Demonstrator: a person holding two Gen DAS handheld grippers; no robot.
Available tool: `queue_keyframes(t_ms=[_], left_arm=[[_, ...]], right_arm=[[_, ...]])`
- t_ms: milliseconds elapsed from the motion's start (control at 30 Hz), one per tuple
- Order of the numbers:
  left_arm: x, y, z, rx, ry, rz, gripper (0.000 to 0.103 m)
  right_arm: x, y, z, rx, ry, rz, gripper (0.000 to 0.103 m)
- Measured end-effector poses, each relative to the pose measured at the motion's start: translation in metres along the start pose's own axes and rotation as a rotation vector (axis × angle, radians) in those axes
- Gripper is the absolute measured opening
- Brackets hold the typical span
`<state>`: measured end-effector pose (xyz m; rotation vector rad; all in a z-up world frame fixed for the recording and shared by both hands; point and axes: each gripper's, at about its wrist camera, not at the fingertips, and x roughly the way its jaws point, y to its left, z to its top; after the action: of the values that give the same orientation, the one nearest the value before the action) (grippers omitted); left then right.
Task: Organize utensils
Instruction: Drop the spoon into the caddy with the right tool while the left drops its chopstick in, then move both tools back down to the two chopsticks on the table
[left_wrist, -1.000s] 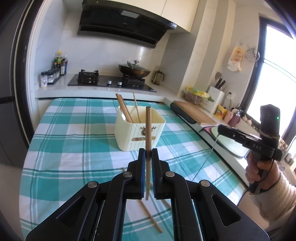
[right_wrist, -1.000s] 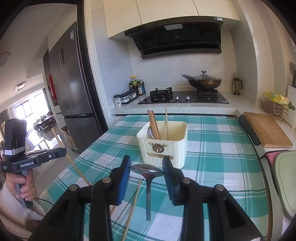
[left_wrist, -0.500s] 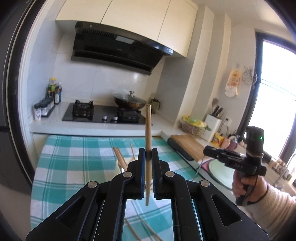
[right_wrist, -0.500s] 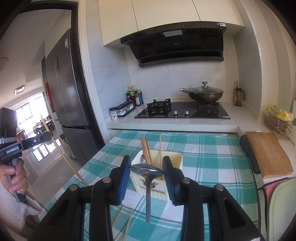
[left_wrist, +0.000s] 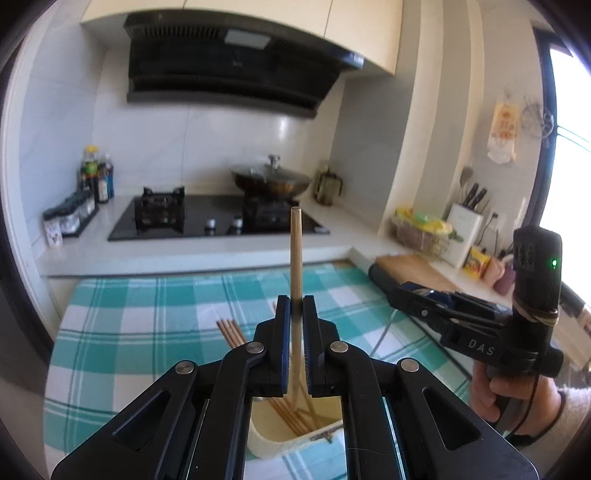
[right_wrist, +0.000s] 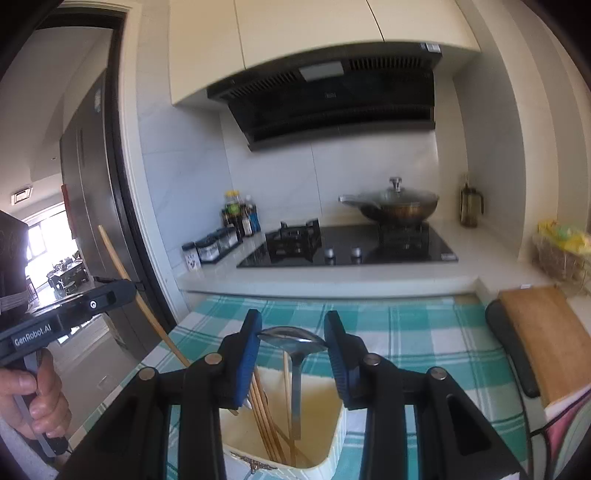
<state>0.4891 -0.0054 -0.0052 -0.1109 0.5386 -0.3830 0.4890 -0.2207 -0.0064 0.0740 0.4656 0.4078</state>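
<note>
My left gripper (left_wrist: 295, 306) is shut on a wooden chopstick (left_wrist: 295, 254) held upright, its lower end over the open cream utensil holder (left_wrist: 291, 439). Several chopsticks (left_wrist: 231, 332) stand in the holder. My right gripper (right_wrist: 292, 338) is shut on the bowl of a metal spoon (right_wrist: 291, 338); the spoon's handle hangs down into the cream holder (right_wrist: 325, 443) among the chopsticks (right_wrist: 267, 421). The left gripper with its chopstick (right_wrist: 122, 269) shows at the left of the right wrist view. The right gripper body (left_wrist: 461, 317) shows at the right of the left wrist view.
The holder stands on a teal checked tablecloth (left_wrist: 147, 321). Behind are a black hob (left_wrist: 214, 218) with a lidded wok (left_wrist: 271, 179), spice jars (left_wrist: 70, 218), a wooden cutting board (right_wrist: 543, 332) and a knife block (left_wrist: 465, 232).
Both grippers have moved forward and over the holder. The spoon's handle and the chopstick's lower end now point down into it. Both grips are unchanged.
</note>
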Motion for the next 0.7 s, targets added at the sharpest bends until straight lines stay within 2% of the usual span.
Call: queue_keyframes(t_ms=[133,267,333,400,433,467,533,600,667,700], left_arm=[[0.052,0.004,-0.023,-0.012,0.172,0.004,0.005],[0.081,0.002,-0.043,-0.026,0.262,-0.009,0.006],[0.088,0.001,-0.048,-0.030,0.272,0.032,0.007],[0.084,0.004,-0.051,-0.058,0.273,0.065,0.026],[0.075,0.007,-0.051,-0.085,0.260,0.064,0.044],[0.065,0.012,-0.051,-0.105,0.243,0.058,0.054],[0.034,0.018,-0.052,-0.113,0.220,0.047,0.060],[0.003,0.023,-0.056,-0.089,0.229,0.060,0.067],[-0.033,0.028,-0.069,-0.063,0.255,0.072,0.081],[-0.045,0.031,-0.077,-0.059,0.273,0.073,0.083]], right_arm=[[0.049,-0.017,-0.030,0.055,0.174,-0.019,0.035],[0.077,-0.025,-0.054,0.069,0.274,-0.038,0.035],[0.086,-0.026,-0.060,0.077,0.311,-0.043,0.036],[0.087,-0.029,-0.062,0.105,0.314,-0.044,0.037],[0.082,-0.031,-0.061,0.118,0.308,-0.049,0.037],[0.074,-0.032,-0.058,0.132,0.296,-0.044,0.037],[0.051,-0.030,-0.047,0.132,0.257,-0.018,0.037],[0.024,-0.024,-0.037,0.078,0.233,-0.024,0.037],[-0.010,-0.017,-0.037,0.019,0.221,-0.024,0.045],[-0.025,-0.015,-0.039,-0.002,0.221,-0.025,0.047]])
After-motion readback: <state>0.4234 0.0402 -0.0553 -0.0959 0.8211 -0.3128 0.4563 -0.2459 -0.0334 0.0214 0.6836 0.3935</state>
